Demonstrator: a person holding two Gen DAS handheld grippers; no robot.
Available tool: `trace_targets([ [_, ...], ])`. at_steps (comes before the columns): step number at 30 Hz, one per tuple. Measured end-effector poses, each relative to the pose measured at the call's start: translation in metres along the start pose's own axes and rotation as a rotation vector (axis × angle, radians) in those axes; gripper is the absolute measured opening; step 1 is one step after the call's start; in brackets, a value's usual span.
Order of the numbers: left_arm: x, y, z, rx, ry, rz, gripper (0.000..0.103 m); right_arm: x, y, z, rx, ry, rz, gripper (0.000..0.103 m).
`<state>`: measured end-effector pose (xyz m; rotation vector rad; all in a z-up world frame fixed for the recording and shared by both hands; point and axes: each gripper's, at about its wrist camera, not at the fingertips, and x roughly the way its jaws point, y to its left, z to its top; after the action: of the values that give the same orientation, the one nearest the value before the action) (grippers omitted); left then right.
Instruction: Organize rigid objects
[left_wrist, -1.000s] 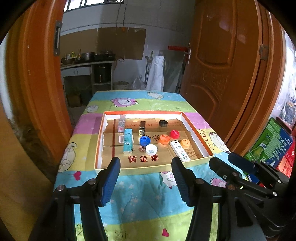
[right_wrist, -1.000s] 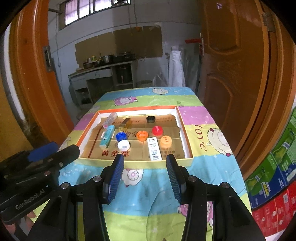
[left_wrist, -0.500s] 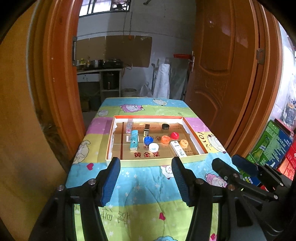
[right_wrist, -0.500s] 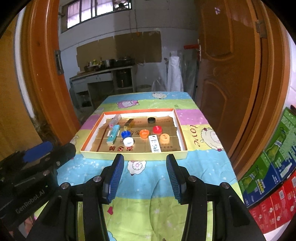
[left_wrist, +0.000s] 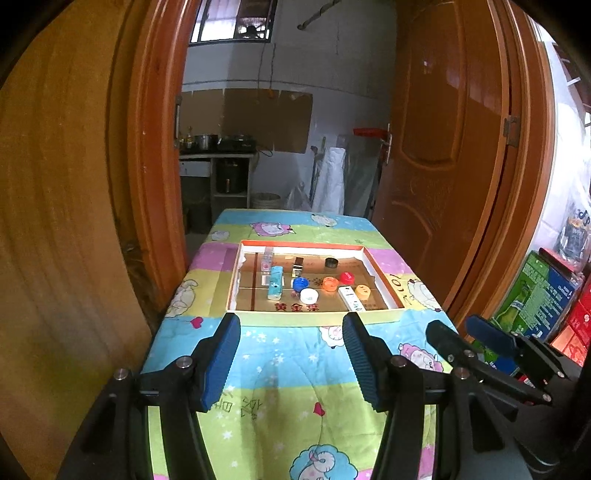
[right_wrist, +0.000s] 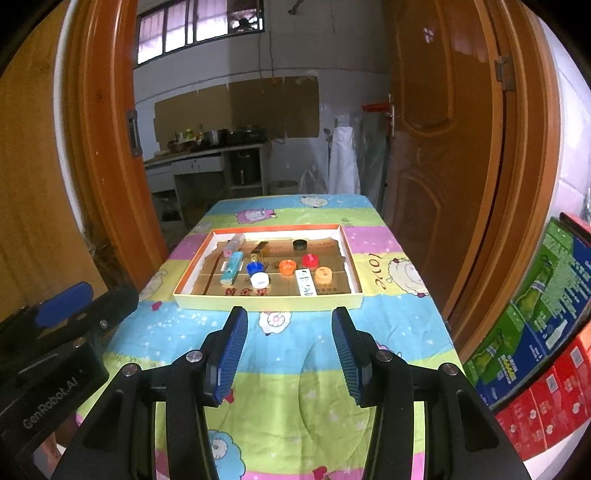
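Left wrist: tray (left_wrist: 380, 316) of caps, grippers apart

Daylight reaches me from the high barred window (right_wrist: 201, 31) at the back, and it blows out white in my right view. The glossy orange-brown wooden door (right_wrist: 443, 122) carries pale glare patches. The patterned pastel tablecloth (left_wrist: 288, 373) is evenly lit, with a soft shadow between my left camera's fingers. Both fisheye views bow the door frames hard and darken to black at the corners. Small items in the shallow cardboard tray (right_wrist: 354, 280) look soft, their print mostly unreadable.
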<state>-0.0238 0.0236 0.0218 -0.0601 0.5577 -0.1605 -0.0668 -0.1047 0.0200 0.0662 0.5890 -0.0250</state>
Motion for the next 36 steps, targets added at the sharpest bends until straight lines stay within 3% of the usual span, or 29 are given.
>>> trace_targets([
  [5, -0.01, 0.002, -0.006, -0.011, -0.001, 0.007, 0.057, -0.016, 0.003, -0.005, -0.005, -0.017, -0.01, 0.049],
  [12, -0.03, 0.002, -0.015, -0.001, -0.023, 0.074, 0.057, -0.04, 0.006, -0.013, -0.013, -0.043, -0.018, 0.049],
  [22, -0.051, -0.003, -0.027, 0.018, -0.03, 0.07, 0.057, -0.067, 0.007, -0.027, -0.02, -0.078, -0.022, 0.049],
  [36, -0.06, -0.007, -0.03, 0.025, -0.043, 0.087, 0.054, -0.074, 0.008, -0.034, -0.022, -0.098, -0.022, 0.049],
])
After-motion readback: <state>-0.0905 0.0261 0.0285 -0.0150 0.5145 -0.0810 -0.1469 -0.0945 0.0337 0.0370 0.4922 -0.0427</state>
